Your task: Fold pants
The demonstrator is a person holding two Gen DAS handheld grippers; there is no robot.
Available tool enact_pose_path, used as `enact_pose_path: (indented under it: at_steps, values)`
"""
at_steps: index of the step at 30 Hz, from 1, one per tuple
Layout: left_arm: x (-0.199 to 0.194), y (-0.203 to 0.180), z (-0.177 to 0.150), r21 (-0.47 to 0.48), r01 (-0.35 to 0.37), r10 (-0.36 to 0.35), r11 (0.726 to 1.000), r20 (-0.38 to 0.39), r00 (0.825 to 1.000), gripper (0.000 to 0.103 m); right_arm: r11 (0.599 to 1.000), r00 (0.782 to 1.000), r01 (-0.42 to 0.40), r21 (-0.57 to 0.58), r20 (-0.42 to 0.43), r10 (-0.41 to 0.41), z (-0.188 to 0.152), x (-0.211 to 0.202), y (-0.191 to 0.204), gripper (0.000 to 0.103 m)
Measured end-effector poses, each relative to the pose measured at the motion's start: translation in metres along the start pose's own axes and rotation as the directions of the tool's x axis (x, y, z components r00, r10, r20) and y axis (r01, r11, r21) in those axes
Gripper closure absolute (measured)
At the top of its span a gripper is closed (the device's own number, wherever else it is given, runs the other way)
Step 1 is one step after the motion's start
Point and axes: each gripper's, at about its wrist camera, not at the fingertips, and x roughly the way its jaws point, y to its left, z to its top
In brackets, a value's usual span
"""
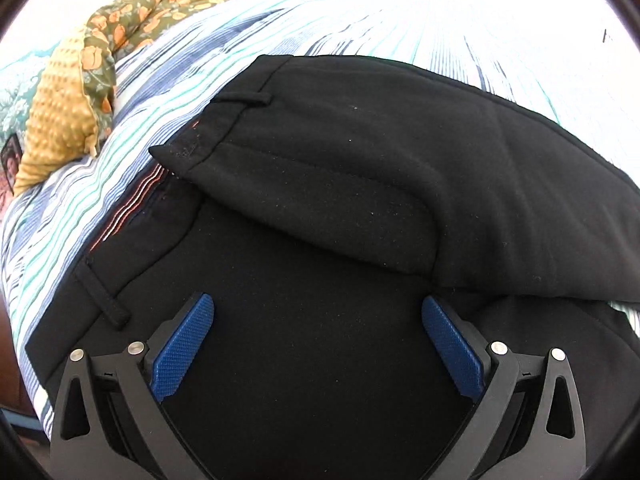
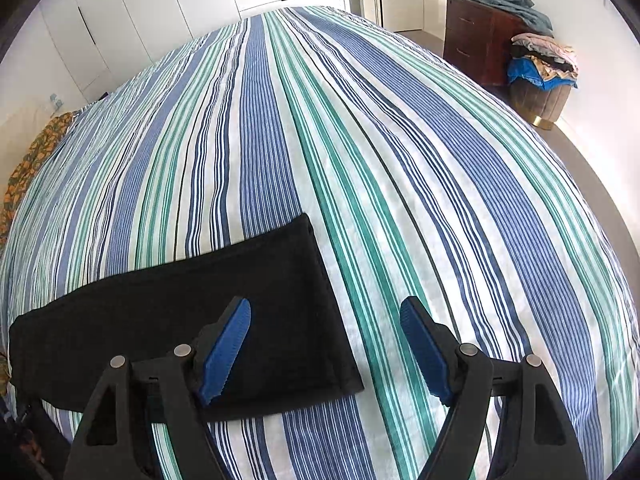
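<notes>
Black pants (image 1: 360, 184) lie on a striped bedspread (image 1: 168, 80). In the left wrist view the waistband end with belt loops shows, and one half is folded over the other. My left gripper (image 1: 318, 312) is open and empty just above the waist part. In the right wrist view the leg end of the pants (image 2: 224, 300) lies flat on the bedspread (image 2: 360, 140). My right gripper (image 2: 325, 316) is open and empty, its left finger (image 2: 226, 348) over the leg hem, its right one over bare bedspread.
A yellow dotted cushion (image 1: 60, 100) and a floral cloth (image 1: 132, 20) lie at the bed's far left. A wooden dresser (image 2: 480, 36) and a basket piled with clothes (image 2: 542, 76) stand by the right wall. White wardrobe doors (image 2: 160, 8) stand beyond the bed.
</notes>
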Motion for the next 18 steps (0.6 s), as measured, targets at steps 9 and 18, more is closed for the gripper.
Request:
enact_pose_path:
  at_steps: [9, 18]
  values:
    - [-0.001, -0.006, 0.0, 0.013, -0.022, 0.022, 1.0, 0.008, 1.0, 0.0, 1.0, 0.995, 0.023, -0.021, -0.092, -0.025, 0.008, 0.052, 0.012, 0.053]
    - [-0.001, -0.006, -0.001, 0.013, -0.024, 0.024, 1.0, 0.013, 1.0, 0.0, 0.993, 0.984, -0.072, -0.097, 0.157, 0.086, -0.034, -0.067, 0.03, 0.096]
